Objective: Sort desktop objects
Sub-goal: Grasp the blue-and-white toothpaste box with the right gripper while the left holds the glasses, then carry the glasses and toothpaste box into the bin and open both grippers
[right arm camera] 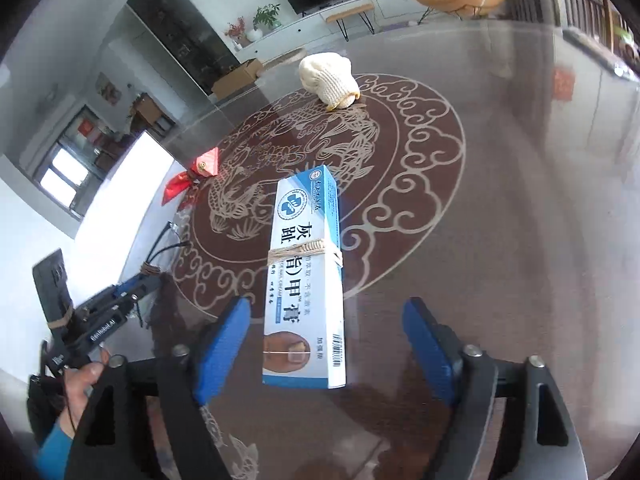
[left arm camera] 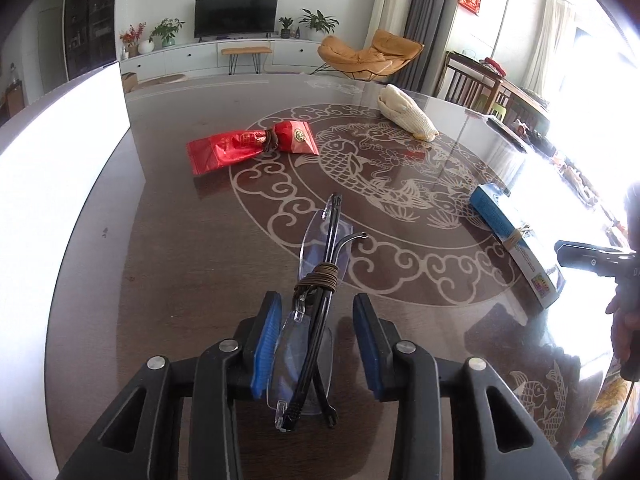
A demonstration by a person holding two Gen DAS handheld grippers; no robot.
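Note:
Folded rimless glasses (left arm camera: 320, 264), tied with brown cord, lie on the table between the pads of my left gripper (left arm camera: 316, 305). They rest close to the left pad, while a gap separates them from the right pad; the gripper is open. A blue and white cream box (right arm camera: 306, 264), wound with a rubber band, lies lengthwise between the fingers of my right gripper (right arm camera: 328, 308). Clear space shows on both sides of the box, so that gripper stands wide open. The box (left arm camera: 508, 228) also shows at the right in the left wrist view.
The round dark table (left arm camera: 180, 280) has a glass top with a carp pattern. A red packet (left arm camera: 244, 148) tied with cord lies at the middle left, a white knitted glove (left arm camera: 408, 114) at the far side. A white panel (left arm camera: 60, 200) borders the left edge.

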